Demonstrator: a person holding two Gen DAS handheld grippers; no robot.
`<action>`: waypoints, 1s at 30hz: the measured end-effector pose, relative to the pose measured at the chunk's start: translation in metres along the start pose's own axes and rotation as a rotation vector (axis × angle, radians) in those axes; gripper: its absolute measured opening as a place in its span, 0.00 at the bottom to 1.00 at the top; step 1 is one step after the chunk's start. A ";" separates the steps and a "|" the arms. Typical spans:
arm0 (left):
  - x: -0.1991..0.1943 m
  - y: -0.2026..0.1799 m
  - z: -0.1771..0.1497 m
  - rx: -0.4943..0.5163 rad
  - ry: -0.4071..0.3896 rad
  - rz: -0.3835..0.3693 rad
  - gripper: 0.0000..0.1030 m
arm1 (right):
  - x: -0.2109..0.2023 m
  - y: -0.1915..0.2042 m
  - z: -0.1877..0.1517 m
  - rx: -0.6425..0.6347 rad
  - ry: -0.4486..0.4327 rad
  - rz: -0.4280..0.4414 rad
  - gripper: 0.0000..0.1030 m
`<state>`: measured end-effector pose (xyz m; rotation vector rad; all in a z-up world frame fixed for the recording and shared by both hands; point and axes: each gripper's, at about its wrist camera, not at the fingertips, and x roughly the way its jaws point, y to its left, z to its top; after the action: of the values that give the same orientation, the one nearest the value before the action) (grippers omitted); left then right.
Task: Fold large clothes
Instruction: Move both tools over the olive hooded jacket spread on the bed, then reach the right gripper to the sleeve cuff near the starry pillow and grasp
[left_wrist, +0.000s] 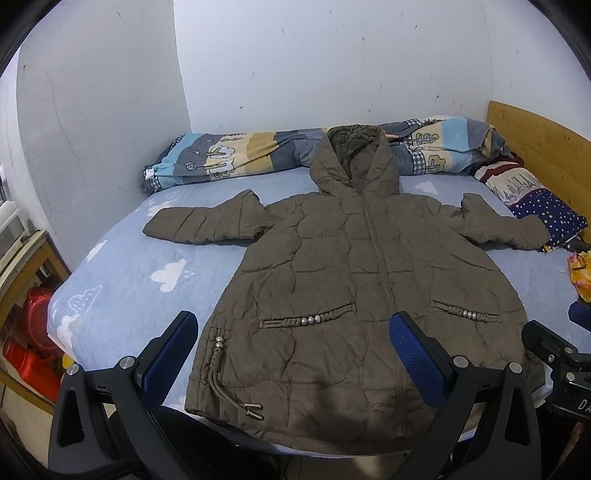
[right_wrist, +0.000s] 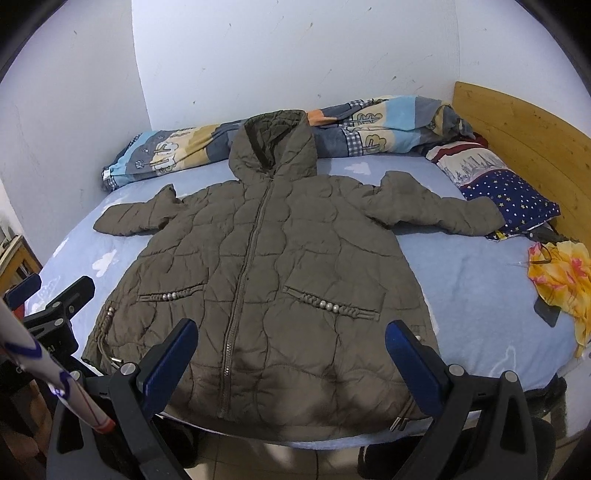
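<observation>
An olive-brown quilted hooded coat (left_wrist: 343, 280) lies flat and zipped on the blue cloud-print bed, hood toward the wall, both sleeves spread out; it also shows in the right wrist view (right_wrist: 273, 277). My left gripper (left_wrist: 295, 332) is open and empty, held above the coat's hem near the bed's front edge. My right gripper (right_wrist: 291, 339) is open and empty, also above the hem. The left gripper's body shows at the left of the right wrist view (right_wrist: 55, 306). The right gripper's body shows at the right of the left wrist view (left_wrist: 550, 350).
A rolled patterned quilt (left_wrist: 236, 155) lies along the wall. A star-print pillow (right_wrist: 506, 195) rests by the wooden headboard (right_wrist: 524, 136). A yellow floral cloth (right_wrist: 561, 280) and a dark phone (right_wrist: 546, 312) lie at the bed's right. Red items (left_wrist: 33, 332) sit beside the bed's left.
</observation>
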<state>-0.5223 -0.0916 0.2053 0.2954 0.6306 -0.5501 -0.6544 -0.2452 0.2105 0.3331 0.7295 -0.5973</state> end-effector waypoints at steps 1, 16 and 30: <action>0.001 0.000 0.000 0.002 0.002 0.001 1.00 | 0.001 0.001 -0.001 0.002 0.002 0.000 1.00; 0.085 0.004 0.067 -0.083 0.025 -0.007 1.00 | 0.035 -0.056 0.023 0.136 0.014 -0.047 1.00; 0.247 -0.035 0.104 -0.011 0.117 0.025 1.00 | 0.094 -0.189 0.080 0.368 0.052 -0.022 1.00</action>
<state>-0.3264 -0.2612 0.1274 0.3267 0.7421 -0.5074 -0.6729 -0.4692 0.1854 0.6833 0.6726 -0.7467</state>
